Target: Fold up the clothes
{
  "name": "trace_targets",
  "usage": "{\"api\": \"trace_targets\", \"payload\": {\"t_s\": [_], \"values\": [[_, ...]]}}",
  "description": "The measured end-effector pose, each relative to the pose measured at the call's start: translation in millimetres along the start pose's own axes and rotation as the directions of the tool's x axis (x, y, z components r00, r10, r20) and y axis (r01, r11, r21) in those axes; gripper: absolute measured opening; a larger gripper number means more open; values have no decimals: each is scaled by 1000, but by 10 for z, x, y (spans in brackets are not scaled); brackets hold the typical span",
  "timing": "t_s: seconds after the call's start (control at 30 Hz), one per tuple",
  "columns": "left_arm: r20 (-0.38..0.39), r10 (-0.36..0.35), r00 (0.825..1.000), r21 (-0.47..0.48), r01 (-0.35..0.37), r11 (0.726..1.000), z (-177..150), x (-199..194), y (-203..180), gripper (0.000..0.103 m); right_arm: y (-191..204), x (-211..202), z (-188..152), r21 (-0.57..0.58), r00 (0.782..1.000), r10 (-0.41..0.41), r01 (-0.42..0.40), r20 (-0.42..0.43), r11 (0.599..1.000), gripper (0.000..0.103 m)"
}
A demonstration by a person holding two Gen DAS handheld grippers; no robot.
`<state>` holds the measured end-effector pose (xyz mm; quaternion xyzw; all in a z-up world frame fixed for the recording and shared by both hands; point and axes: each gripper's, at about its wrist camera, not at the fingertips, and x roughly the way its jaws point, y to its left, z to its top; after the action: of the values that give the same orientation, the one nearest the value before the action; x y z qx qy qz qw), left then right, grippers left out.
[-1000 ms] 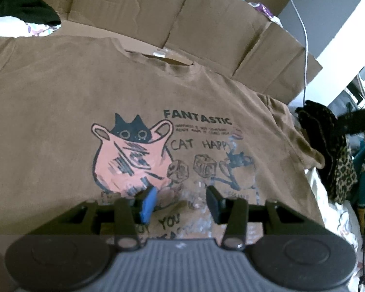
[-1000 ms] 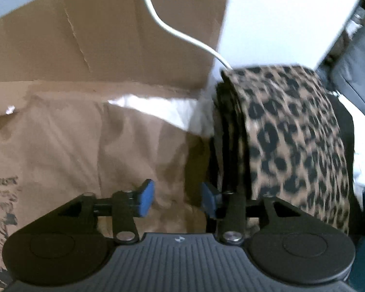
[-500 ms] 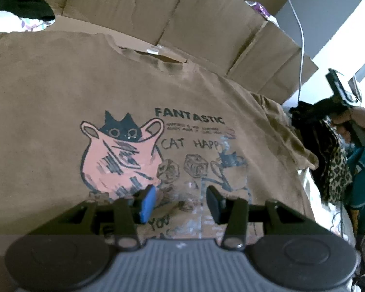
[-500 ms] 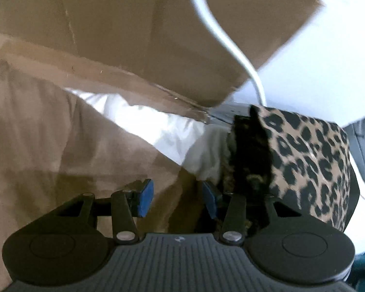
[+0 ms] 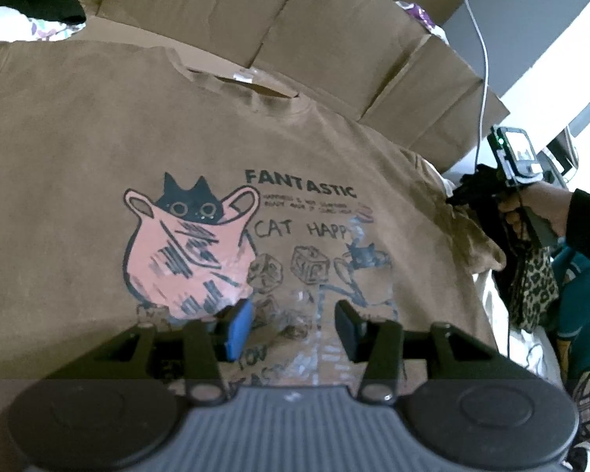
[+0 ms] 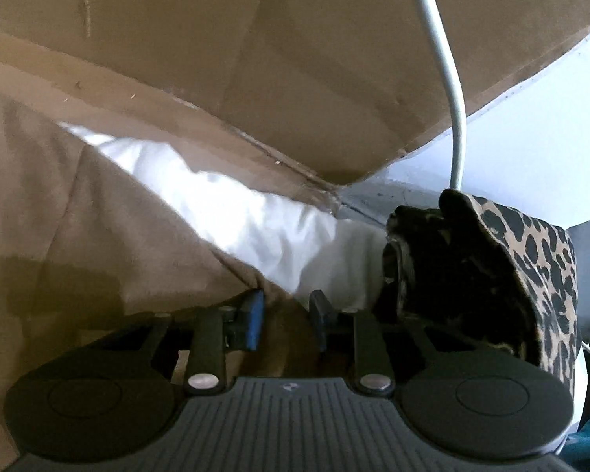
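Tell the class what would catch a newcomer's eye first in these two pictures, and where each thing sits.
The brown T-shirt lies spread flat, filling the left view, its pink cat print just above the open left gripper. At the shirt's right edge, the right gripper has just been closing around a fold of the sleeve. Leopard-print cloth lies bunched just right of it.
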<state>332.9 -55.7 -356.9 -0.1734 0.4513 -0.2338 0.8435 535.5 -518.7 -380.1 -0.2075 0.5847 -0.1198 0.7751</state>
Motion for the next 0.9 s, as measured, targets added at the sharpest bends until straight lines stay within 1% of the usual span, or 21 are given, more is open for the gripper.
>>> {"api": "trace_targets", "payload": {"t_s": [0.1, 0.2, 0.3, 0.37, 0.4, 0.43, 0.47, 0.53, 0.6, 0.63, 0.73, 0.8, 0.83, 0.87, 0.9], "values": [[-1, -1, 1000, 3, 1, 1000, -1, -5, -2, 51, 4, 40, 9, -25, 999, -46, 47, 22, 999, 31], [-2, -3, 1000, 3, 3, 1000, 4, -12, -3, 51, 24, 68, 21, -45, 994, -104, 106, 38, 993, 35], [-2, -6, 1000, 1, 6, 1000, 11, -21, -1, 51, 6, -31, 50, -18, 994, -108, 108, 17, 994, 35], [3, -9, 1000, -4, 9, 1000, 24, -38, -3, 51, -7, -215, 45, -14, 994, -98, 99, 41, 995, 35], [7, -10, 1000, -4, 11, 1000, 29, -47, -10, 51, -17, -322, 35, -9, 995, -85, 86, 57, 996, 35], [12, -12, 1000, -2, 12, 1000, 33, -56, -19, 51, -38, -443, 10, 5, 996, -52, 51, 75, 999, 35], [15, -14, 1000, 0, 14, 1000, 35, -65, -28, 51, -65, -538, -23, 28, 997, -2, 0, 76, 1000, 35], [17, -18, 1000, 1, 18, 1000, 33, -75, -39, 51, -103, -628, -107, 79, 993, 115, -117, 36, 990, 35], [15, -18, 1000, 4, 18, 1000, 23, -73, -46, 51, -111, -603, -209, 121, 982, 190, -186, -19, 975, 35], [13, -16, 1000, 6, 16, 1000, 19, -68, -49, 51, -129, -554, -261, 156, 976, 213, -204, -47, 967, 35], [10, -12, 1000, 9, 11, 1000, 12, -60, -48, 51, -277, -333, -388, 260, 974, 208, -177, -94, 949, 35], [10, -11, 1000, 7, 11, 1000, 14, -61, -42, 51, -387, -183, -460, 309, 970, 221, -182, -99, 934, 32], [9, -11, 1000, 6, 11, 1000, 16, -58, -41, 51, -395, -150, -479, 304, 971, 222, -185, -89, 934, 31], [8, -11, 1000, 6, 11, 1000, 17, -52, -40, 51, -352, -155, -476, 271, 978, 193, -164, -84, 949, 31], [5, -12, 1000, 6, 12, 1000, 15, -45, -40, 51, -269, -185, -465, 212, 988, 137, -117, -78, 970, 31]]}}
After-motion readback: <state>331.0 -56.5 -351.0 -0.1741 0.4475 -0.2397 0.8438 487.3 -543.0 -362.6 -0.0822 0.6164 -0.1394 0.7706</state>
